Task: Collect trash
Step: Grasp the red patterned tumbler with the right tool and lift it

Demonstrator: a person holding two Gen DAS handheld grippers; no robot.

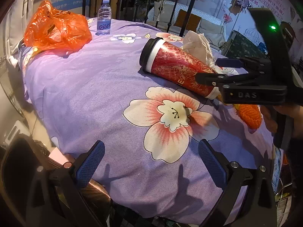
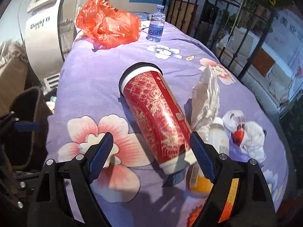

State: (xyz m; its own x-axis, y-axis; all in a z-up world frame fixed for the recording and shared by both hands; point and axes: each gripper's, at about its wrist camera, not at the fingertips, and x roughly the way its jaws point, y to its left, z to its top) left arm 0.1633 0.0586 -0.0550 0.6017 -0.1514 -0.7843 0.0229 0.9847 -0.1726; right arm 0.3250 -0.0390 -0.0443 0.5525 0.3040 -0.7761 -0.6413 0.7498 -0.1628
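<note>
A red canister (image 2: pixel 155 109) with a black lid lies on its side on the purple floral cloth (image 2: pixel 90 79). Its white bottom end sits between the fingers of my right gripper (image 2: pixel 151 151), which is open; the right pad is close beside the canister and the left pad is well apart. In the left wrist view the right gripper (image 1: pixel 207 71) straddles that same end of the canister (image 1: pixel 174 64). My left gripper (image 1: pixel 151 162) hangs open over a printed flower with nothing between its fingers. An orange plastic bag (image 2: pixel 108 26) lies at the far left.
A water bottle (image 2: pixel 156 26) stands upright next to the orange bag. Crumpled white paper (image 2: pixel 206 94), a small white-capped bottle (image 2: pixel 217 132), a white plastic bag (image 2: pixel 248 138) and an orange knitted item (image 1: pixel 250 115) crowd the canister's right side. A black iron railing (image 2: pixel 208 19) runs behind.
</note>
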